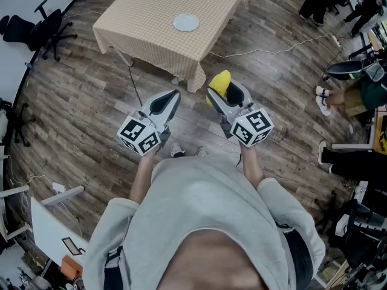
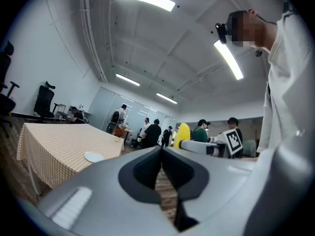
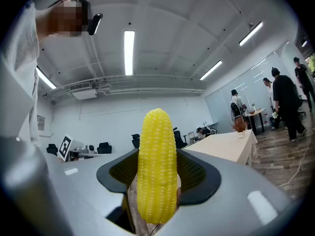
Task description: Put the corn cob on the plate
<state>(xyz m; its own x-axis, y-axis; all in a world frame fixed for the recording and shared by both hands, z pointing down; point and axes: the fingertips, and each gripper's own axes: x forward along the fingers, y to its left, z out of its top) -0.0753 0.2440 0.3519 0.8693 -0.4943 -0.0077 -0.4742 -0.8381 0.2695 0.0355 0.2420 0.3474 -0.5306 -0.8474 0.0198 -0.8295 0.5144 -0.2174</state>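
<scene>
The right gripper [image 1: 222, 93] fingers clamp the corn cob [image 3: 157, 173]; left gripper [image 2: 161, 152] fingers meet, empty.

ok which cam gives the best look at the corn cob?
Right gripper view: the corn cob fills centre frame, clamped in the right claw, kernels sharp. Head view shows only its yellow end past the claw. Left gripper view shows just a small, distant yellow shape.

Corn cob carried, short of the table

We held the yellow corn cob [image 1: 221, 79] between the jaws of our right grey gripper [image 1: 222, 90], our left grey gripper [image 1: 174, 96] closed and empty beside it. The round white plate [image 1: 186, 22] lay well apart on the beige checked tablecloth [image 1: 145, 23].
</scene>
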